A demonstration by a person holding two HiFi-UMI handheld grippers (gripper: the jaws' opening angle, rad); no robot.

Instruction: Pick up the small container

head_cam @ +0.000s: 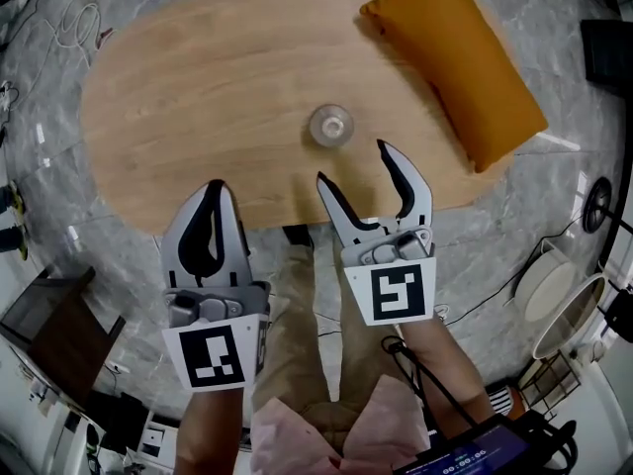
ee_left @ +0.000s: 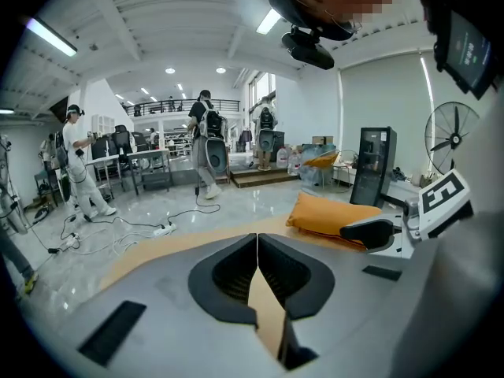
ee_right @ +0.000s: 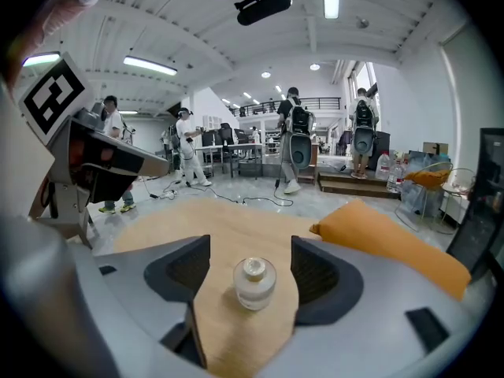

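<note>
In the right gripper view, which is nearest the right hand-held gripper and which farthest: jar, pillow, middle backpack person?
1. Jar: straight ahead, between the open jaws.
2. Pillow: farther along the table, right side.
3. Middle backpack person: far back across the room.

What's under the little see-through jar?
The small clear container stands on the light wooden oval table. Bare wood shows all around it. The patch right beneath its base is covered by the container itself, so nothing more can be told there.
</note>
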